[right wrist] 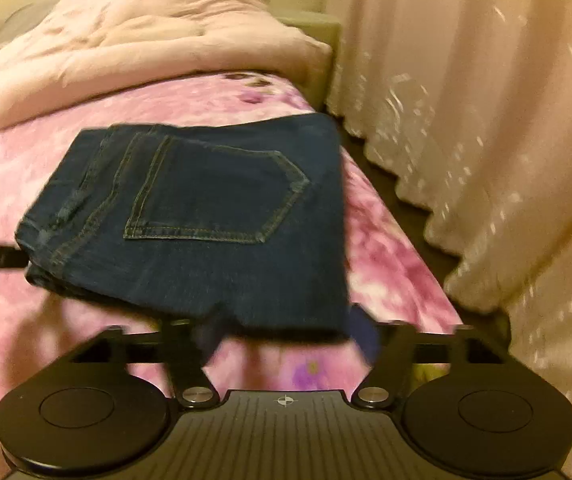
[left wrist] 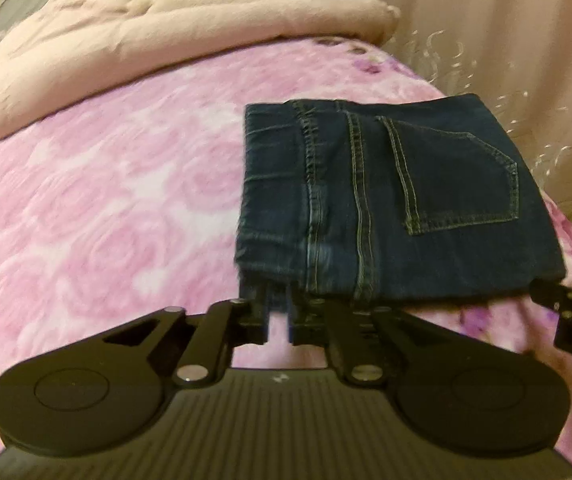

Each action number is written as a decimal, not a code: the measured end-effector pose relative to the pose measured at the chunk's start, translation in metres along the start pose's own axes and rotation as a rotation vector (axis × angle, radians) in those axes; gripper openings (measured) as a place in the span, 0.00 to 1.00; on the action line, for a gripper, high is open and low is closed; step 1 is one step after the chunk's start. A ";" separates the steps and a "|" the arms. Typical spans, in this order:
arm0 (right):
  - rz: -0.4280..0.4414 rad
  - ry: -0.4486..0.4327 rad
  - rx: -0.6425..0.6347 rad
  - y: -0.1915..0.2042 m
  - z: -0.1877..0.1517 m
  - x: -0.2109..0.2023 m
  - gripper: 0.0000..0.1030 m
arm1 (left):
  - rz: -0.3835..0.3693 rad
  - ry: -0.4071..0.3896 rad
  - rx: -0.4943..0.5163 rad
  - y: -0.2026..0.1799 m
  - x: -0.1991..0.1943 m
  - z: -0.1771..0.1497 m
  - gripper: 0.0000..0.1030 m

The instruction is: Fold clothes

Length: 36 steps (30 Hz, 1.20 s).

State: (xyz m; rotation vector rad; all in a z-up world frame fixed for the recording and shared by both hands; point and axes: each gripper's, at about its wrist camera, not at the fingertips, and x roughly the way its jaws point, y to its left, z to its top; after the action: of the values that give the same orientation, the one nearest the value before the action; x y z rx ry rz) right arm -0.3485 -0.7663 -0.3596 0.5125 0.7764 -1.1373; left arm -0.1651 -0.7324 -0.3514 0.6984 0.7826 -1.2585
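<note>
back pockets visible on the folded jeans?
1. The back pocket faces up on the folded jeans, on the half nearer the curtain. A second pocket may be hidden inside the fold.

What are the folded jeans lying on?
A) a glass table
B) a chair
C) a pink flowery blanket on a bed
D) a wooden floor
C: the folded jeans rest flat on the pink flowery blanket that covers the bed, with a pale quilt bunched up behind them.
</note>
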 end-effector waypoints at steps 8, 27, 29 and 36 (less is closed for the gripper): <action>0.022 0.122 0.113 -0.004 -0.002 -0.068 0.79 | 0.017 0.147 -0.015 -0.008 -0.075 -0.019 0.20; 0.055 0.100 0.116 0.028 0.049 -0.233 0.98 | 0.045 0.121 -0.026 0.007 -0.244 -0.002 0.27; 0.058 0.076 0.128 0.029 0.053 -0.247 0.99 | 0.037 0.108 -0.024 0.009 -0.255 0.000 0.27; 0.092 0.084 0.161 0.029 0.056 -0.276 0.99 | 0.019 0.077 -0.009 0.011 -0.286 0.001 0.27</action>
State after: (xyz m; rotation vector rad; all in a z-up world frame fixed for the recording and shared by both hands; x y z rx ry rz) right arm -0.3638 -0.6291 -0.1124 0.7277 0.7292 -1.1035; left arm -0.1904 -0.5744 -0.1147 0.7486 0.8425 -1.2161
